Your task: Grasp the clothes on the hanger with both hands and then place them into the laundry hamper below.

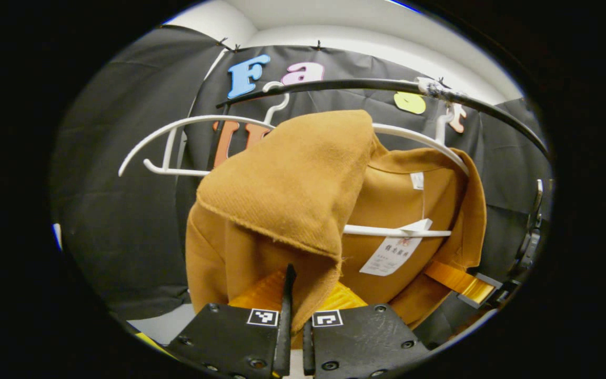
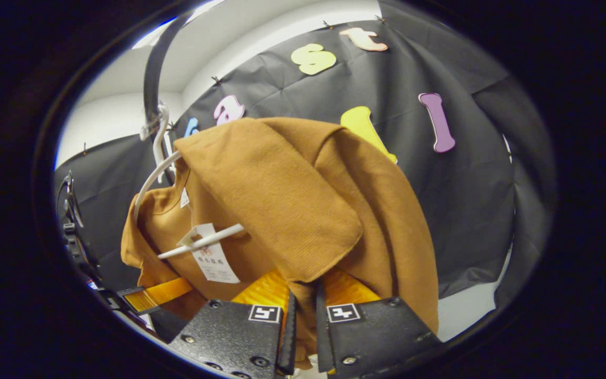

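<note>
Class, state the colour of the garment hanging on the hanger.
The garment is plain mustard brown, without any pattern; the right gripper view shows it best.

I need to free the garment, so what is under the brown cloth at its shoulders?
Under the brown garment a white hanger shows: its bar and one arm. Its other arm is covered by cloth.

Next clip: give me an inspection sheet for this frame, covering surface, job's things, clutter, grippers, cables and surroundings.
Surface: nothing seen.
Job's things: brown garment partly on the white hanger, which hangs from a dark rail; paper tag inside the collar.
Clutter: nothing seen.
Grippers: left gripper and right gripper each have jaws closed on a fold of the garment.
Cables: nothing seen.
Surroundings: black cloth wall, white wall above.
</note>
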